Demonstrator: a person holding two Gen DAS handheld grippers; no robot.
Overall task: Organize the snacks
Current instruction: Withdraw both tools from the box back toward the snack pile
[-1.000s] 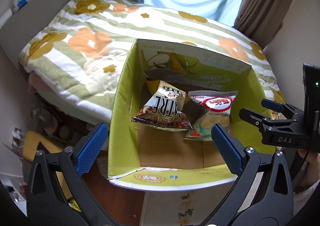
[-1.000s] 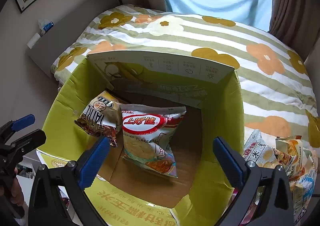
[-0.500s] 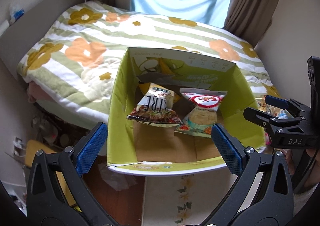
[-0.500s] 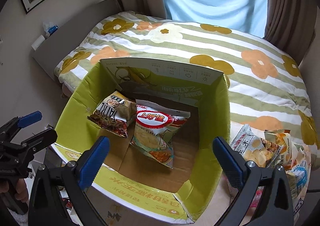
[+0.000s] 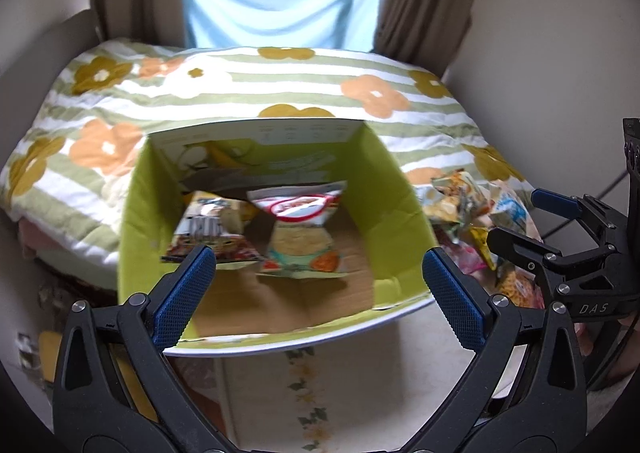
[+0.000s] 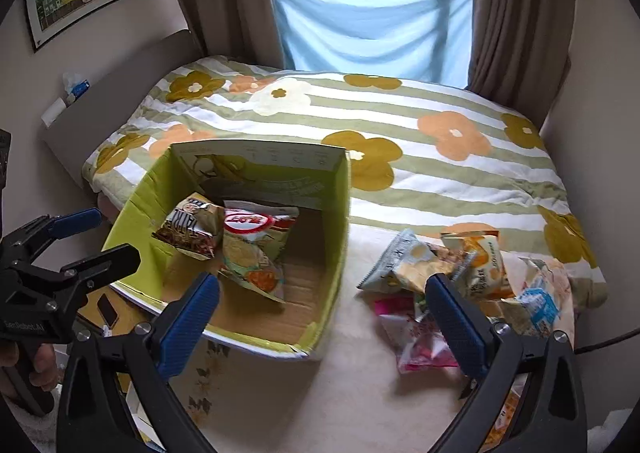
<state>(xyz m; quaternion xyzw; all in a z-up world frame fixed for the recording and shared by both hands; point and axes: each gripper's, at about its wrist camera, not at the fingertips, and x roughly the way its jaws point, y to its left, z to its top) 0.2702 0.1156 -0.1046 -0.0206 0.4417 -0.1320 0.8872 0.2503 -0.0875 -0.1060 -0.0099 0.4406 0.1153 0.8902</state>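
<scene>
A green cardboard box (image 5: 400, 189) (image 6: 340, 237) stands open on a cream surface at the foot of the bed. Inside lie a brown snack bag (image 5: 208, 225) (image 6: 192, 229) and a white bag with a red label (image 5: 300, 237) (image 6: 256, 249). A pile of several loose snack bags (image 6: 460, 273) (image 5: 472, 209) lies right of the box. My left gripper (image 5: 318, 295) is open and empty, above the box's near edge. My right gripper (image 6: 320, 317) is open and empty, between the box and the pile.
The bed with a flowered striped cover (image 6: 400, 125) lies behind the box. Curtains and a window (image 6: 372, 13) are at the back. Clutter and a yellow item (image 5: 48, 349) sit on the floor at the left. A wall is close on the right.
Both grippers have pulled back and up from the box and swung right. The pile of loose bags has come into both views. The bags in the box have not moved.
</scene>
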